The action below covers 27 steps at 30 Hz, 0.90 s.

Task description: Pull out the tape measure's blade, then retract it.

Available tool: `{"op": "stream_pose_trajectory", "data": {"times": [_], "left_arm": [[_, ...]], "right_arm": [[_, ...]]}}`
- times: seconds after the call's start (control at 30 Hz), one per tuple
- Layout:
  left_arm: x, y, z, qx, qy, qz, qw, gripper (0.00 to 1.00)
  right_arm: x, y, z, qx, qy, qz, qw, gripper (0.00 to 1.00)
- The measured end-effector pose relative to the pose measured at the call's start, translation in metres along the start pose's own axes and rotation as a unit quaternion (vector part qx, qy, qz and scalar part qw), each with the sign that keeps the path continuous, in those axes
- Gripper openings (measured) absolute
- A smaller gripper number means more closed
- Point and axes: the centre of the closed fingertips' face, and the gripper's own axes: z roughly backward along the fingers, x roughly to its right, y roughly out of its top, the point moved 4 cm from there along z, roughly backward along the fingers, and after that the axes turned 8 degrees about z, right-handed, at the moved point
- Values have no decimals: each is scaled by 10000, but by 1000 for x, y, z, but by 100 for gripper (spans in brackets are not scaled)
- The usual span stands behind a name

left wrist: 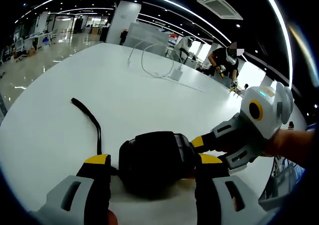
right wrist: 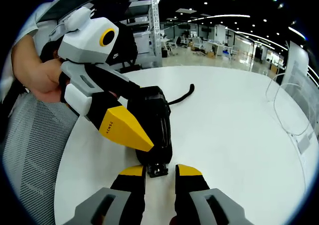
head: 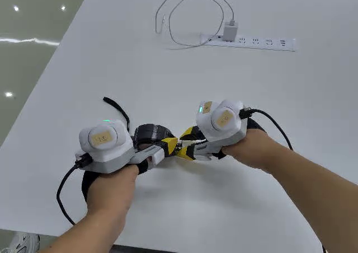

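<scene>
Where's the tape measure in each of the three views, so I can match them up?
Head view: tape measure just below centre.
Left gripper view: tape measure lower centre, large.
Right gripper view: tape measure centre, slightly left.
Shared landmark: the black strap trailing from it.

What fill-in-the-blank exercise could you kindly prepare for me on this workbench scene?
1. The left tool clamps the tape measure, whose case is ____.
2. The right tool has jaw tips capped in ____.
3. The tape measure's loose strap lies on the ____.
4. The charger in the power strip has a ____ cable.
Missing words: black; yellow; table; white.
</scene>
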Motion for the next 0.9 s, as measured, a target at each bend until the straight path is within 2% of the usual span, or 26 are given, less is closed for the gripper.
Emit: {"op": "stream_pose_trajectory", "data": {"times": [0.2,0.43,0.57,0.67,0.77,0.9], "left_arm": [[0,2,2,30,-15,-7,10000,66],[-3,4,5,48,-58,-101,9999,66],[-1,5,6,64,-85,-115,9999,66],[1,4,7,40,-135,-170,9998,66],[4,3,9,2,-199,-282,9994,66],[5,4,10,13,-283,-448,9986,66]], "right_arm": [[-2,0,2,13,-8,-45,10000,21],[-4,1,6,109,-47,-124,9999,29],[-3,2,8,122,-73,-138,9998,30],[-4,0,11,124,-99,-160,9997,30],[-6,1,17,276,-192,-309,9990,32],[-8,-1,22,346,-280,-375,9983,37]]}}
